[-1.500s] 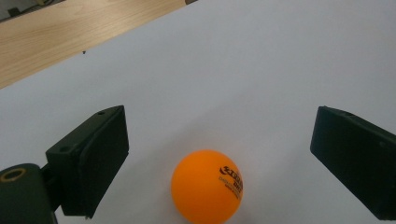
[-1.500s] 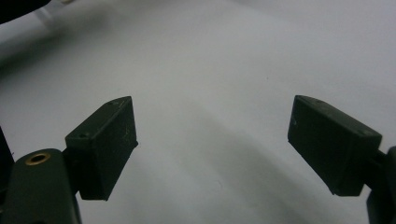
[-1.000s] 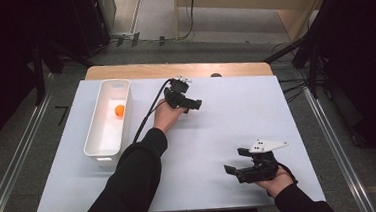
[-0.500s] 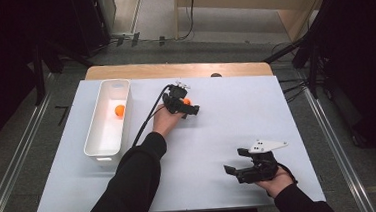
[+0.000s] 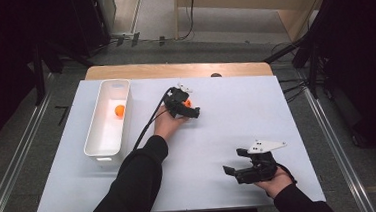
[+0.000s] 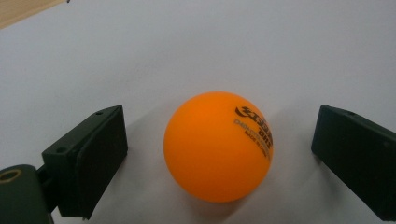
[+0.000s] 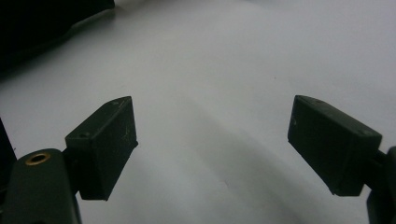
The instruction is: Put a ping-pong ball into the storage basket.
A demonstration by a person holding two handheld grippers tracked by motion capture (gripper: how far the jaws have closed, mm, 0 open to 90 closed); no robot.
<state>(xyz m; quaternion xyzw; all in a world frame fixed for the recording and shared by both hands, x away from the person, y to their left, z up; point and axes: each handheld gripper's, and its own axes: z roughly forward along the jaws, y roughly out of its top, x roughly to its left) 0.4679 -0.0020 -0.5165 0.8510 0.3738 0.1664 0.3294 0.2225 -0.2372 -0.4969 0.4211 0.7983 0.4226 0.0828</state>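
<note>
1. A white bin (image 5: 108,120) stands lengthwise on the left part of the white table (image 5: 237,127); an orange ball (image 5: 119,110) lies inside it, toward its far end.
2. Right of the bin, near the table's far middle, the person's left hand (image 5: 164,123) holds the left gripper (image 5: 190,107), its black cable trailing back along the dark sleeve.
3. In the left gripper view, its jaws stand wide apart with a second orange ball (image 6: 218,145) between them, resting on the table. There is a clear gap on each side, so neither jaw touches it. The ball carries dark printed lettering on its upper right.
4. At the near right of the table, well apart from the ball, the right hand (image 5: 271,180) holds the right gripper (image 5: 234,163), a grey three-cornered plate on top.
5. In the right gripper view, its jaws are spread wide over bare white table, nothing between them.
</note>
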